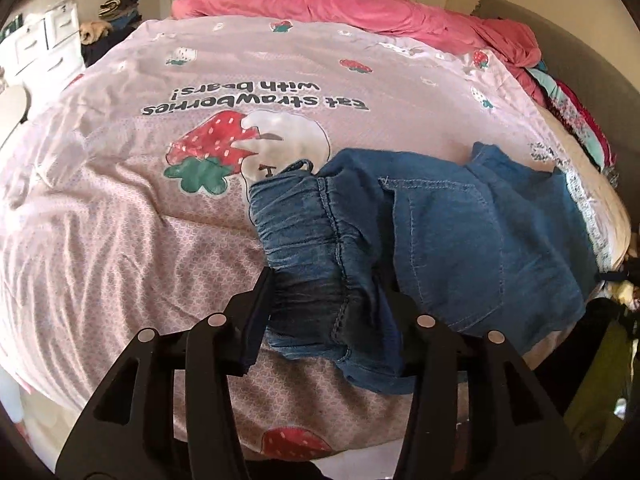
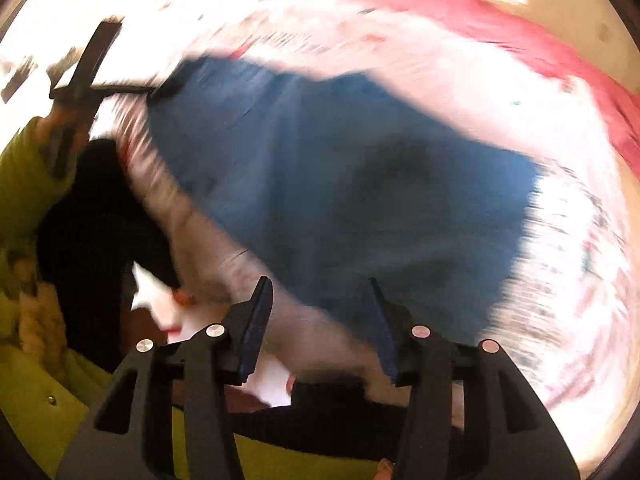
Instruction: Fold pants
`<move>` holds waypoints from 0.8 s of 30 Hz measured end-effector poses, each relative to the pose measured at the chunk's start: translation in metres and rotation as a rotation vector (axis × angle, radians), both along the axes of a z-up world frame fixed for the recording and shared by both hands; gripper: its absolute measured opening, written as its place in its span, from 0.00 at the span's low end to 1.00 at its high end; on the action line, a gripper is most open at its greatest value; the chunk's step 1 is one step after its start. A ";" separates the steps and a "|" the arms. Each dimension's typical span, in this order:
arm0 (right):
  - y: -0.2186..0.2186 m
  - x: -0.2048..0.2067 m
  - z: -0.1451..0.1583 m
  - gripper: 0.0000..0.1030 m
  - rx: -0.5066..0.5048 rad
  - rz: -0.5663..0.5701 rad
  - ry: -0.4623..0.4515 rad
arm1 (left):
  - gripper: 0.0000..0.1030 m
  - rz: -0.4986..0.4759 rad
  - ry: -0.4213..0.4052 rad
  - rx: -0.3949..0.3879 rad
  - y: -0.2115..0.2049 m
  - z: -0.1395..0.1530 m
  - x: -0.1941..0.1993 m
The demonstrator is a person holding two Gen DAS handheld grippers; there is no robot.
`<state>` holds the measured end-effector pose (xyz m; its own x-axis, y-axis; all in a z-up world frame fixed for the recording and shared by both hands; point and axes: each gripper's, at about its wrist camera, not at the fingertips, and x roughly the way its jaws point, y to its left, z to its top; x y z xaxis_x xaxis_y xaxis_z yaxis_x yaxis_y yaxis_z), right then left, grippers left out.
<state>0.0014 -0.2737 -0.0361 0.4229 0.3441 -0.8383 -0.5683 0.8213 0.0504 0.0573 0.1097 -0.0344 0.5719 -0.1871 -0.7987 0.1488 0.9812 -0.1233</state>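
- Left wrist view: denim pants lie on the bedspread, long axis running from the elastic waistband at the near left out to the right. The left gripper straddles that waistband with its jaws wide; cloth sits between them, not pinched.
- Left wrist view, writing: the bedspread's print, seen upside down, reads "Eat strawberries with bears!". No label shows on the pants.
- Right wrist view: heavily blurred. The pants spread ahead of the right gripper, which is wide and holds nothing, at their near edge. No writing is legible.
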 end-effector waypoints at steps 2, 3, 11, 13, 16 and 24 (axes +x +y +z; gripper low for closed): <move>-0.036 0.011 0.016 0.53 0.050 -0.142 -0.046 | 0.39 0.005 -0.036 -0.009 0.002 0.016 -0.008; -0.052 0.016 0.020 0.53 0.065 -0.214 -0.063 | 0.39 0.007 -0.069 -0.004 0.002 0.028 -0.013; -0.142 0.080 0.014 0.54 0.208 -0.603 -0.041 | 0.42 -0.128 -0.162 -0.012 -0.047 0.070 0.000; -0.145 0.093 0.008 0.54 0.218 -0.614 -0.028 | 0.46 -0.203 -0.157 -0.027 -0.075 0.069 0.013; -0.149 0.114 -0.002 0.54 0.235 -0.616 -0.007 | 0.49 -0.295 -0.130 -0.054 -0.116 0.063 0.032; -0.146 0.151 -0.023 0.54 0.242 -0.592 0.021 | 0.50 -0.399 -0.003 -0.011 -0.191 0.019 0.097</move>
<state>0.1520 -0.4195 -0.0587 0.5837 0.2377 -0.7764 -0.0189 0.9599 0.2796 0.1540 -0.0815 -0.0156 0.4551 -0.4040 -0.7935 0.5186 0.8447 -0.1327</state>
